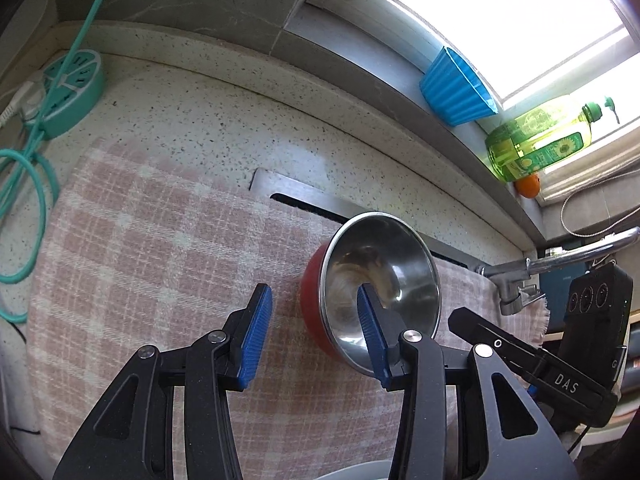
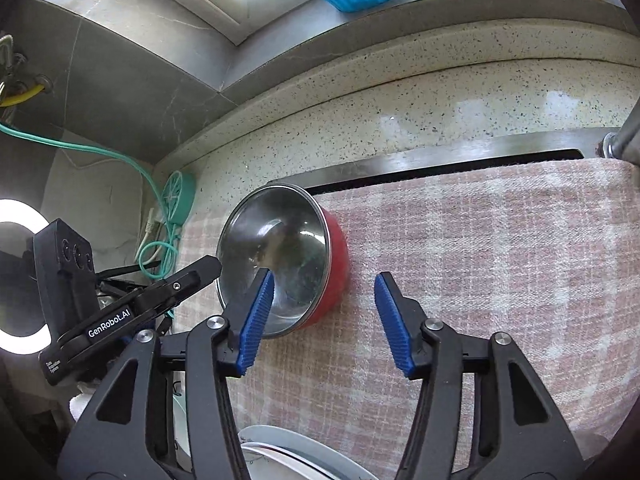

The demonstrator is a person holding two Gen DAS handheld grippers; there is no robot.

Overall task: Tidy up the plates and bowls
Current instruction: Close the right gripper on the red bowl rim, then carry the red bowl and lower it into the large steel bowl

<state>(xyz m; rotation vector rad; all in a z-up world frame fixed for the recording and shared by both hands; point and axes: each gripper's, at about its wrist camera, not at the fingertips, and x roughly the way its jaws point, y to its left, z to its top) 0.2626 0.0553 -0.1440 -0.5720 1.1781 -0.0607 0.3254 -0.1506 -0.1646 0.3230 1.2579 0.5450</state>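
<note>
Bowl (image 1: 380,280), red outside, steel inside, empty, on checked cloth (image 1: 152,248) ahead of both grippers. Left gripper (image 1: 314,328): jaws apart, gripping nothing, bowl just right of centre. Right gripper (image 2: 324,316): jaws apart, empty, bowl ahead-left. Plates (image 2: 276,452) stacked just below right gripper.

A plaid cloth (image 1: 152,232) is spread on the counter (image 1: 208,120); a blue tub (image 1: 452,88) and green bottle (image 1: 536,140) are seen at two o'clock

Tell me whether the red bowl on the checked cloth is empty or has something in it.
Empty. The red bowl sits upright on the checked cloth, and its shiny steel inside shows only reflections in both wrist views.
</note>
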